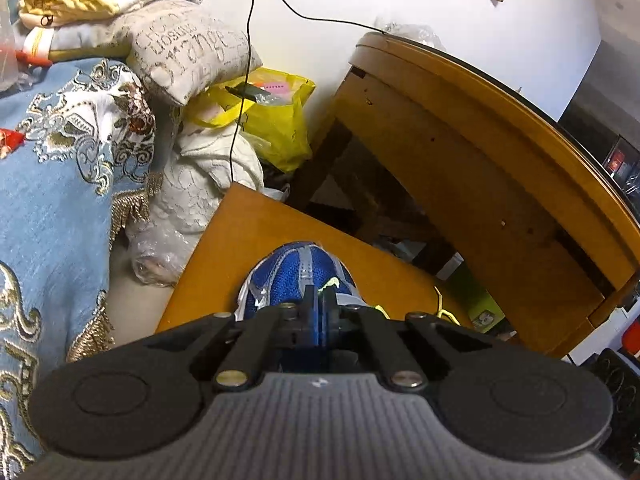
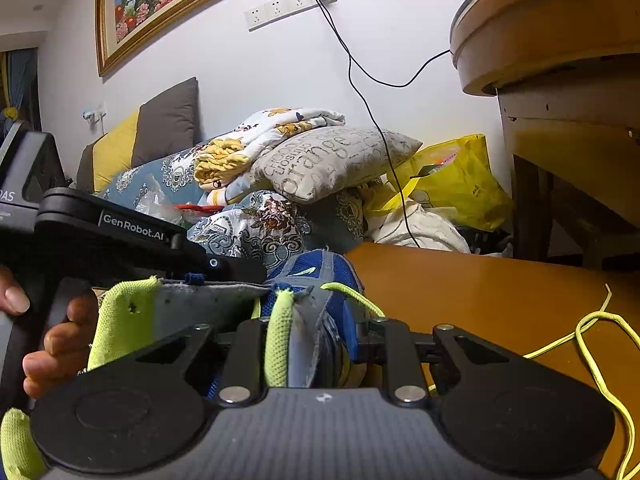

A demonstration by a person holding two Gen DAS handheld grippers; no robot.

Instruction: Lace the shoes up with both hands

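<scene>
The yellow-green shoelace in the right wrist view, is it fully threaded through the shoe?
No, most of the yellow-green shoelace lies loose in loops on the wooden table beside the blue shoe.

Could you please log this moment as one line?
left tool: shut on lace | right tool: on shoe | lace tail on table

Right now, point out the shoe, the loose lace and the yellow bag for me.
shoe [image 1: 296, 276]: left wrist view, blue mesh toe.
loose lace [image 2: 592, 344]: right wrist view, loop lying on the wooden surface.
yellow bag [image 2: 460, 184]: right wrist view, front face.
</scene>
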